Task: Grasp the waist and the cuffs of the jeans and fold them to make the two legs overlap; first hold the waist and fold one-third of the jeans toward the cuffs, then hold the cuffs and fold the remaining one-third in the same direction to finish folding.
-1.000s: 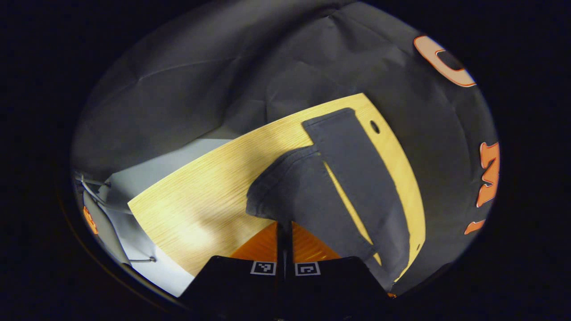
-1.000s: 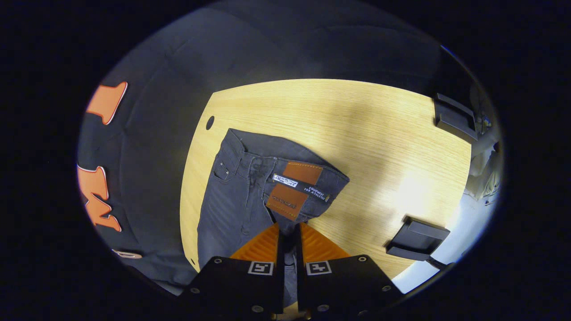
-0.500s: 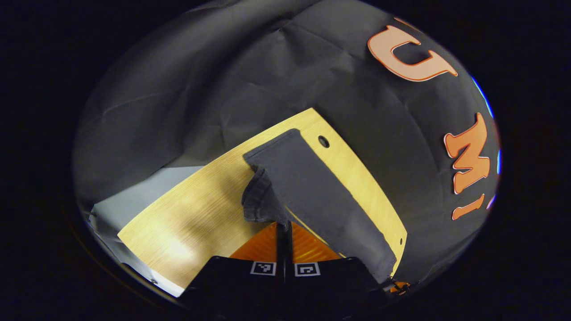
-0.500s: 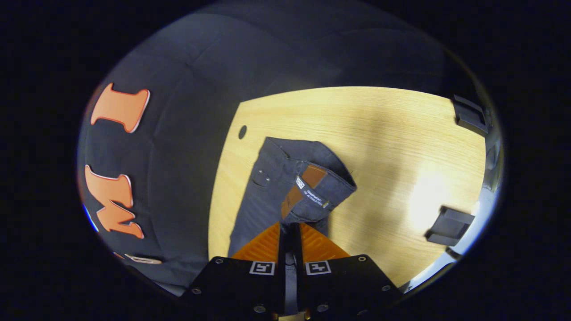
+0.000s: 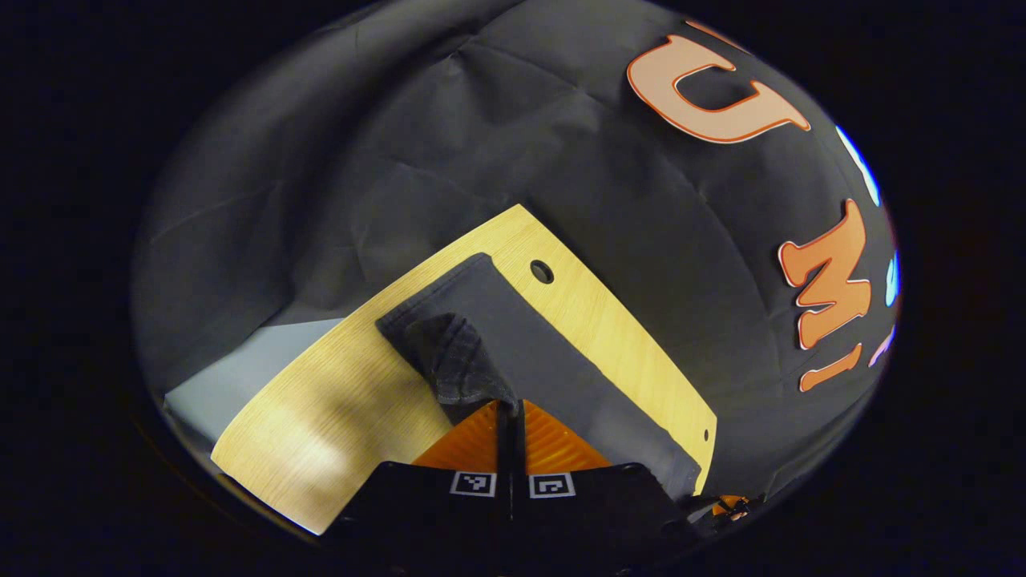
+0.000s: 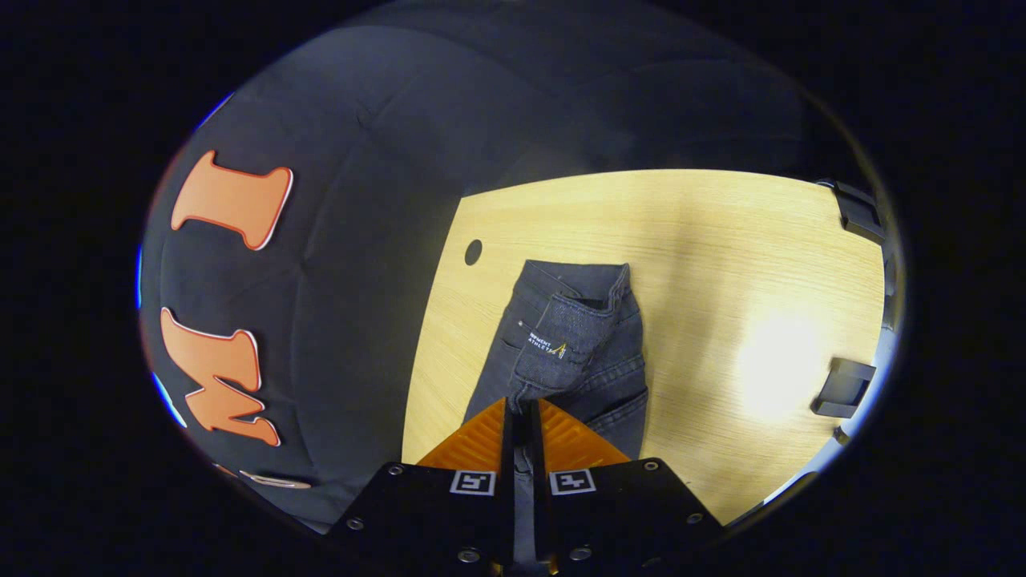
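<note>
Dark grey jeans [image 5: 529, 353] lie along the far edge of a light wooden table [image 5: 353, 393]. In the left gripper view my left gripper [image 5: 509, 405] is shut on a cuff [image 5: 453, 361], lifted and carried over the other leg. In the right gripper view my right gripper [image 6: 521, 405] is shut on the waist [image 6: 561, 344], raised and turned over onto the other half of the jeans [image 6: 617, 385], back pocket showing.
A round cable hole [image 6: 474, 252] sits in the table near the waist end, and another hole [image 5: 542, 271] near the cuff end. Black brackets [image 6: 842, 385] stand at the table's right edge. Bare wood spreads right of the jeans.
Both grippers have swung their held halves across toward the far leg. The gap between the legs has closed, and the waist has flipped from its inner patch to the back pocket side.
</note>
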Tool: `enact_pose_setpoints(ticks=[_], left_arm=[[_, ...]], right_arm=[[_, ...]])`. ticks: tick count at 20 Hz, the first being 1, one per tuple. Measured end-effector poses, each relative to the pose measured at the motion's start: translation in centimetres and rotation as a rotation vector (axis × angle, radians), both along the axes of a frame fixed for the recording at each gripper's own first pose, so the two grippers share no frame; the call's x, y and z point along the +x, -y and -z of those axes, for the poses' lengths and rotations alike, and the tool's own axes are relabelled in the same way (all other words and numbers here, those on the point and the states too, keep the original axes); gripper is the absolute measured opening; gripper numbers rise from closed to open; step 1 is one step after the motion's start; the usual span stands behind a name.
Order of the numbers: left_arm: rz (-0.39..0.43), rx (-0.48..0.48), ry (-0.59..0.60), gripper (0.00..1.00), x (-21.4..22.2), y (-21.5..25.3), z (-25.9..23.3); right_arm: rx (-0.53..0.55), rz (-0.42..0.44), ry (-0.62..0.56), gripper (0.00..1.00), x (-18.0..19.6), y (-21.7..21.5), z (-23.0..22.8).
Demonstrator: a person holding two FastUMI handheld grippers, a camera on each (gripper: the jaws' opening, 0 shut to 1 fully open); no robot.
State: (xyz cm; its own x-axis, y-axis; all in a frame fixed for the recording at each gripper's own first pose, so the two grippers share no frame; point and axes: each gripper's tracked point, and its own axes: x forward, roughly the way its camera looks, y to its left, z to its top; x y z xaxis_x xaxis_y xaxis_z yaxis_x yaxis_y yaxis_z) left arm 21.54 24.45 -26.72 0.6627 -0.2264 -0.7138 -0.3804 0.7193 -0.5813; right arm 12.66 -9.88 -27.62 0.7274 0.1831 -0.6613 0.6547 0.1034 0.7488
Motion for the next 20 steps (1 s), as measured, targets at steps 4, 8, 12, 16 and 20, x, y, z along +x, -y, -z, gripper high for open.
enact_pose_setpoints(ticks=[4,8,12,16,20], left_arm=[[0.004,0.009,-0.004,0.01,3.0,-0.8,0.2],[-0.023,0.029,-0.039,0.01,5.6,-1.4,1.1],[-0.075,0.084,-0.079,0.01,7.4,-2.3,1.8],[-0.102,0.142,-0.15,0.01,8.4,-3.0,3.3],[-0.095,0.215,-0.202,0.01,10.2,-2.3,4.3]], right_arm=[[-0.001,0.083,-0.009,0.1,1.5,1.2,-0.8],[0.017,0.084,-0.021,0.11,3.8,1.7,-0.4],[0.046,0.044,-0.015,0.12,7.8,1.4,0.5],[0.087,0.007,-0.028,0.14,11.9,1.1,2.8],[0.101,-0.037,-0.058,0.15,15.1,0.3,5.6]])
